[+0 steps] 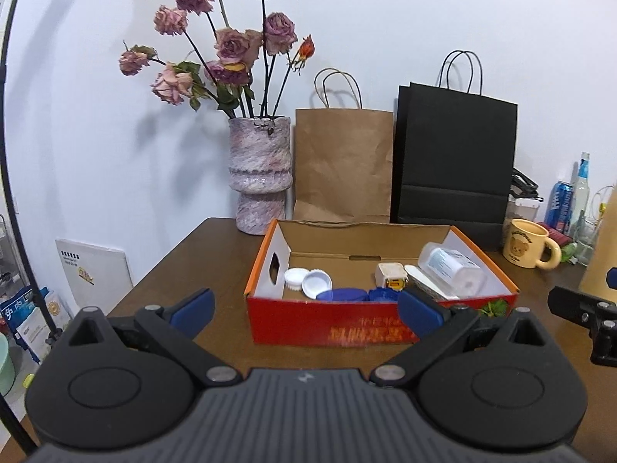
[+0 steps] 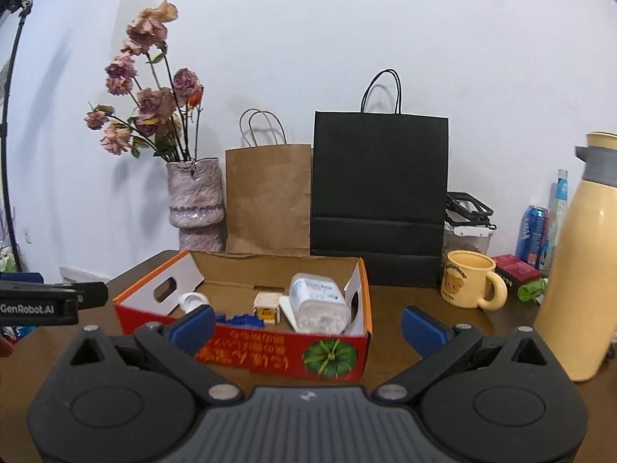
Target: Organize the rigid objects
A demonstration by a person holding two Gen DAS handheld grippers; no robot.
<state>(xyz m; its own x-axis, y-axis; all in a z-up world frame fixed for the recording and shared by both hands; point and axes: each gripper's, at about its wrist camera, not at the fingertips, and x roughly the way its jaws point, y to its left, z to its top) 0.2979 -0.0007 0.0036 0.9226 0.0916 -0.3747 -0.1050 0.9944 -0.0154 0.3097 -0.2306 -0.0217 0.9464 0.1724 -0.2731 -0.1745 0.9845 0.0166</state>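
Note:
A red cardboard box (image 1: 331, 326) with an orange rim stands open on the brown table; it also shows in the right wrist view (image 2: 270, 359). Inside lie white lids (image 1: 308, 279), blue lids (image 1: 343, 295), a small cream tape measure (image 1: 391, 276) and a clear plastic container (image 1: 451, 270) lying on its side (image 2: 316, 303). My left gripper (image 1: 304, 308) is open and empty, held just in front of the box. My right gripper (image 2: 308, 326) is open and empty, in front of the box's right end.
A vase of dried roses (image 1: 260, 171), a brown paper bag (image 1: 343, 162) and a black paper bag (image 1: 455, 162) stand behind the box. A yellow bear mug (image 2: 468, 283), a cream thermos (image 2: 582, 270), cans and bottles (image 2: 536, 235) stand at the right.

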